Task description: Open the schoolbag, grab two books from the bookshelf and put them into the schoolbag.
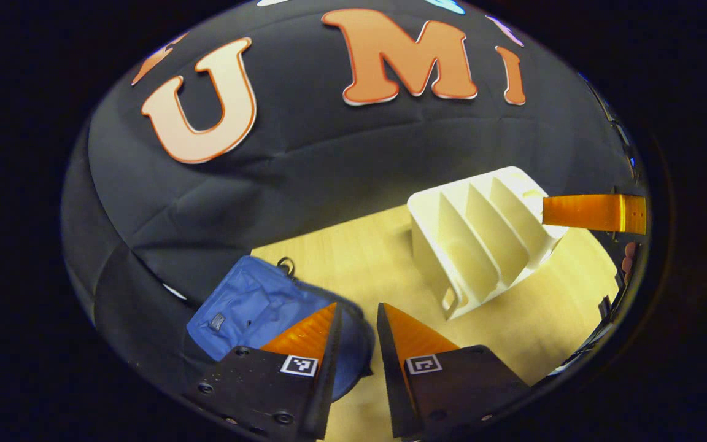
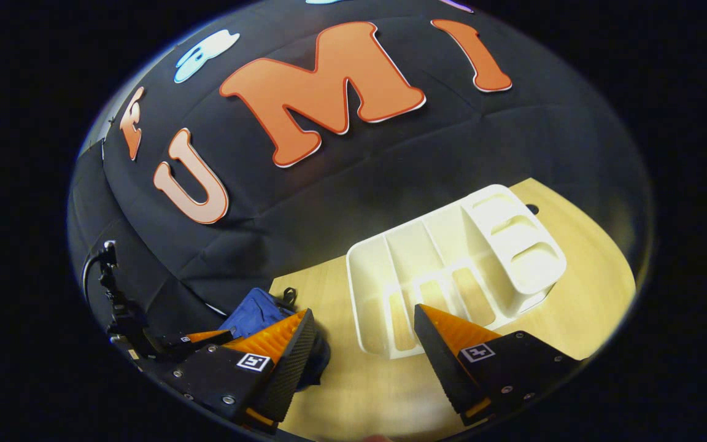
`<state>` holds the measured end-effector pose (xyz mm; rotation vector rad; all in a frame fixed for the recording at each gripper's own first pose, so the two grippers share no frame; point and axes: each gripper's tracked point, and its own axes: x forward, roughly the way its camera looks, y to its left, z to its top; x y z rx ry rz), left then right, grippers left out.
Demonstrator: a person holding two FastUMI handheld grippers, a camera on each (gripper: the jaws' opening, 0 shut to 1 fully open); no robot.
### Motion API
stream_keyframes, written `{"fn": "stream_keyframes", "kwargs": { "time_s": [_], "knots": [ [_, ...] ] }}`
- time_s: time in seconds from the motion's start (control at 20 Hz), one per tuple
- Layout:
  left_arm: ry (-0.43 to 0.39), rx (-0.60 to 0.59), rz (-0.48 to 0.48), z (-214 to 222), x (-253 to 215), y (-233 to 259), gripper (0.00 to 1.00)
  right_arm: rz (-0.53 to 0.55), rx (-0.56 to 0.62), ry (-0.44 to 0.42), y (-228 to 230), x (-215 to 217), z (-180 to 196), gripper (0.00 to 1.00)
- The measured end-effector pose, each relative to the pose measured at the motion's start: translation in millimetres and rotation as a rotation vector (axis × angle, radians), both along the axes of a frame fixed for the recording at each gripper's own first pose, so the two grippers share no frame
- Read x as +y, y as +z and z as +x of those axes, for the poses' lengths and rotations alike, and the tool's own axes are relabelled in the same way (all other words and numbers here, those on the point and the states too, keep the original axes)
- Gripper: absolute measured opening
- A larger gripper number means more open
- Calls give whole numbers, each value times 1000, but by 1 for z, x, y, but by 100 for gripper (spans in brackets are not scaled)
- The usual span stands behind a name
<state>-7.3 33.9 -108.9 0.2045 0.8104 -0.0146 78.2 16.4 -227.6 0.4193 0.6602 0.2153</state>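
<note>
Both tongs hang above the wooden table [image 1: 378, 258] with nothing between their fingers. My left gripper [image 1: 358, 319] has its fingers parted by a narrow gap, and through that gap I see bare tabletop and the edge of the schoolbag [image 1: 255, 307]. That blue schoolbag lies at the table's left end, against the booth's black cloth wall, lying flat and rumpled. My right gripper [image 2: 363, 322] stands wide, its fingers well apart, with the white bookshelf [image 2: 452, 270] just beyond them. I see the bookshelf's slots standing bare of books in both views. In the left gripper view the bookshelf sits to the right of the schoolbag, well apart from it, and one finger of the right gripper reaches in beside its far end. In the right gripper view the left gripper shows low at the left, near the schoolbag.
</note>
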Motion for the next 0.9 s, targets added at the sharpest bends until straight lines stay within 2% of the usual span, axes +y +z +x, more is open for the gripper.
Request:
{"fn": "stream_keyframes", "kwargs": {
  "time_s": [0.35,0.4,0.5,0.55,0.7,0.9],
  "knots": [
    [-27,-361,-94,28,-87,76,50,-111,-169,-7,43,-59,6,96],
    [-26,-404,-111,32,-95,83,60,-129,-193,-6,47,-66,6,96],
    [-15,-472,-135,32,-113,100,66,-164,-240,-16,56,-82,5,96],
    [-11,-494,-150,31,-119,105,75,-181,-263,-26,60,-89,6,96],
    [22,-564,-180,35,-133,114,89,-227,-327,-46,71,-109,8,96],
    [71,-651,-194,32,-145,129,89,-254,-395,-58,80,-121,6,96]
  ]
}}
